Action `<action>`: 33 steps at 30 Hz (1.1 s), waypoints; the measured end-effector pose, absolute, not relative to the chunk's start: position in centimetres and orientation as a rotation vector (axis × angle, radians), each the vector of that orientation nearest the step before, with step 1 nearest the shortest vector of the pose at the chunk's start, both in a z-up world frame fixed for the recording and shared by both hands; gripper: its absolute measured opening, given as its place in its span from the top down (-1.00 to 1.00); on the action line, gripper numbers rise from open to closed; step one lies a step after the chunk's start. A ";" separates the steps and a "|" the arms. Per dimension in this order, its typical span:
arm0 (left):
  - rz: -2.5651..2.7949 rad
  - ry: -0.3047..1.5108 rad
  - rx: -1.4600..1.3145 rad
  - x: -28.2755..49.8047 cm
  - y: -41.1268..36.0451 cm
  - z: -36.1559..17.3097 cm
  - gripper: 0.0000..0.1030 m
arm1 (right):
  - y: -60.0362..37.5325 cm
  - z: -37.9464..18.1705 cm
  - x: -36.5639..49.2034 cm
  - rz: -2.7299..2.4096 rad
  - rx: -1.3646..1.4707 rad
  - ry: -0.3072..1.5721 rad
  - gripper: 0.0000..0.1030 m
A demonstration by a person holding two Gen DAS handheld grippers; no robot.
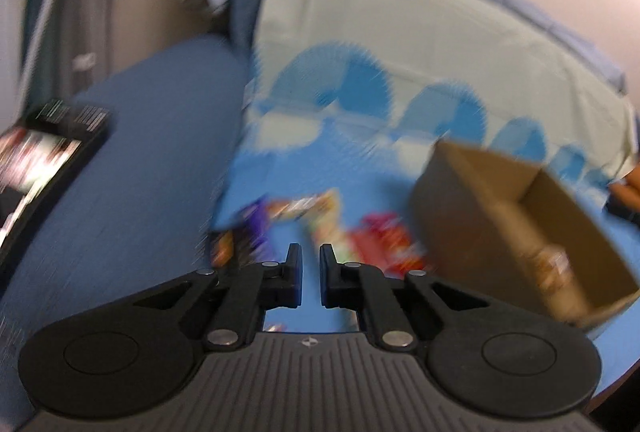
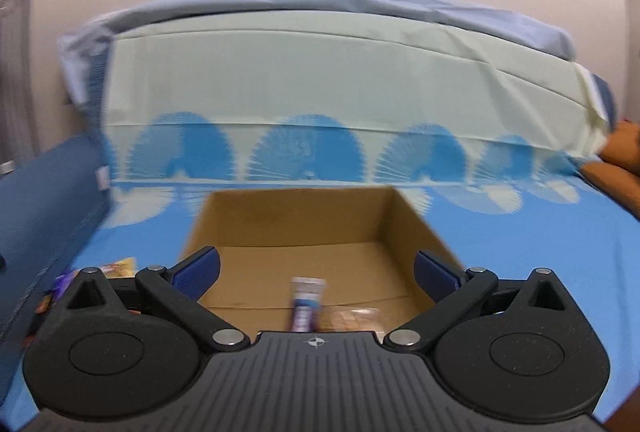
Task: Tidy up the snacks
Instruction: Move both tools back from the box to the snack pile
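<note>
Right gripper hangs with its blue-padded jaws spread wide and empty over the open brown cardboard box, which rests on the bright blue sheet. A purple-and-white snack packet lies on the box floor at its near edge, just beside a clear-wrapped tan snack. Left gripper is nearly closed, grasping nothing, above blurred colourful snack packets lying left of the box.
</note>
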State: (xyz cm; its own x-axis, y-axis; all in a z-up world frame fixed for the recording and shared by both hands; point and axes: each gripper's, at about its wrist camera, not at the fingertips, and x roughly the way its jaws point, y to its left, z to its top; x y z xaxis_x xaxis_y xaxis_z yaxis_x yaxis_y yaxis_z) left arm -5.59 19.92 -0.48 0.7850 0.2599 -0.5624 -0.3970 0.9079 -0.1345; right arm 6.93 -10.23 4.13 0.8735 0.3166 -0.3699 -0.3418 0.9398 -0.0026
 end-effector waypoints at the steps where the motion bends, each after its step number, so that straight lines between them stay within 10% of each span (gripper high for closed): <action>1: 0.368 0.582 -0.256 -6.3 20.4 -1.4 0.83 | -9.5 4.1 6.4 0.372 -0.079 0.372 -0.84; 8: 0.353 0.613 -0.356 -8.9 22.5 -4.1 0.90 | -4.3 4.3 3.2 0.546 -0.116 0.340 -0.37; 33: 0.347 0.670 -0.300 -6.4 21.4 -4.6 0.81 | 6.1 -3.2 2.2 0.746 -0.284 0.526 -0.78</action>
State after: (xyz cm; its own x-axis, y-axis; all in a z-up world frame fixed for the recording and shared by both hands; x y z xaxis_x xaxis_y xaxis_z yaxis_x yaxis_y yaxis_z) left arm -6.35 21.38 -4.60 0.7307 0.2150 -0.6479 -0.4052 0.9004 -0.1582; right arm 2.18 6.06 -3.22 0.6142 0.5684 -0.5474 -0.7066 0.7050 -0.0608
